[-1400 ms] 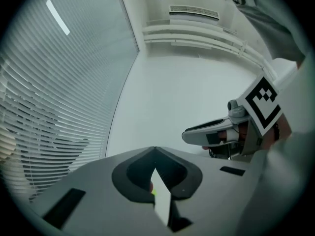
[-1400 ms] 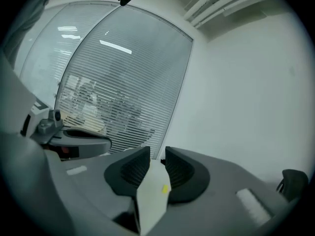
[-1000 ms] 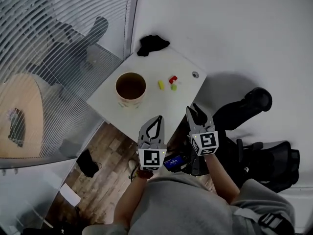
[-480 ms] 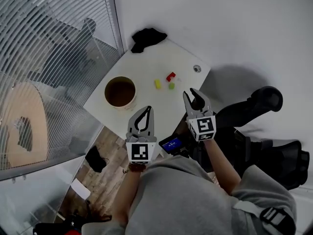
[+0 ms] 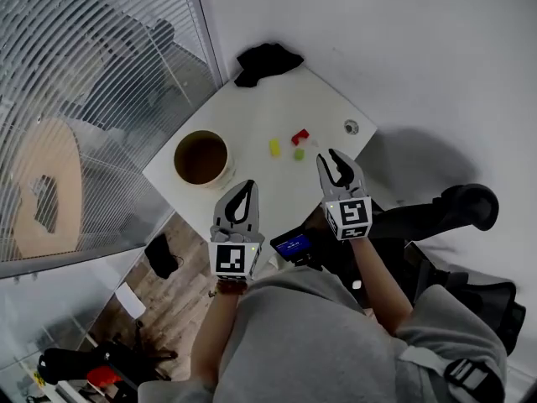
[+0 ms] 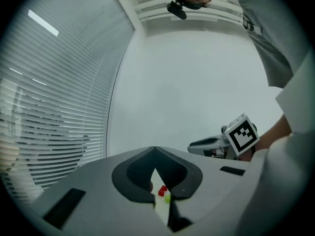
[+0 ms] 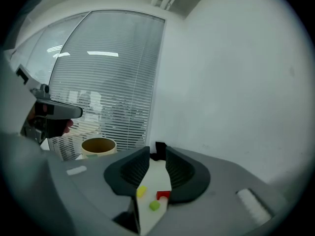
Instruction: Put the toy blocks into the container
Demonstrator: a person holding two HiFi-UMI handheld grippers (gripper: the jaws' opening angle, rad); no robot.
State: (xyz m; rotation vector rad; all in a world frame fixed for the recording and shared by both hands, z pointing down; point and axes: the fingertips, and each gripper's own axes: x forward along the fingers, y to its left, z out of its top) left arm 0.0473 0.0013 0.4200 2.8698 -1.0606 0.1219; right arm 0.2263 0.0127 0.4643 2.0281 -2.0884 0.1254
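On the white table (image 5: 252, 107) lie three small blocks close together: yellow (image 5: 274, 147), red (image 5: 299, 136) and green (image 5: 299, 154). The container, a round tan cup (image 5: 201, 159), stands open to their left. My right gripper (image 5: 336, 158) hovers just right of the green block with its jaws a little apart and nothing between them. In the right gripper view the yellow block (image 7: 141, 191), red block (image 7: 162, 195) and green block (image 7: 154, 206) show through its gap, the cup (image 7: 98, 145) further left. My left gripper (image 5: 245, 187) is shut and empty over the table's near edge, right of the cup.
A black cloth (image 5: 267, 60) lies at the table's far corner, and a small round fitting (image 5: 351, 127) sits near its right corner. A glass wall with blinds (image 5: 84, 74) runs along the left. A device with a blue screen (image 5: 294, 244) rests below the near edge.
Both grippers have come forward from short of the table to its near part. The right one now sits beside the blocks. Neither jaw opening looks different.
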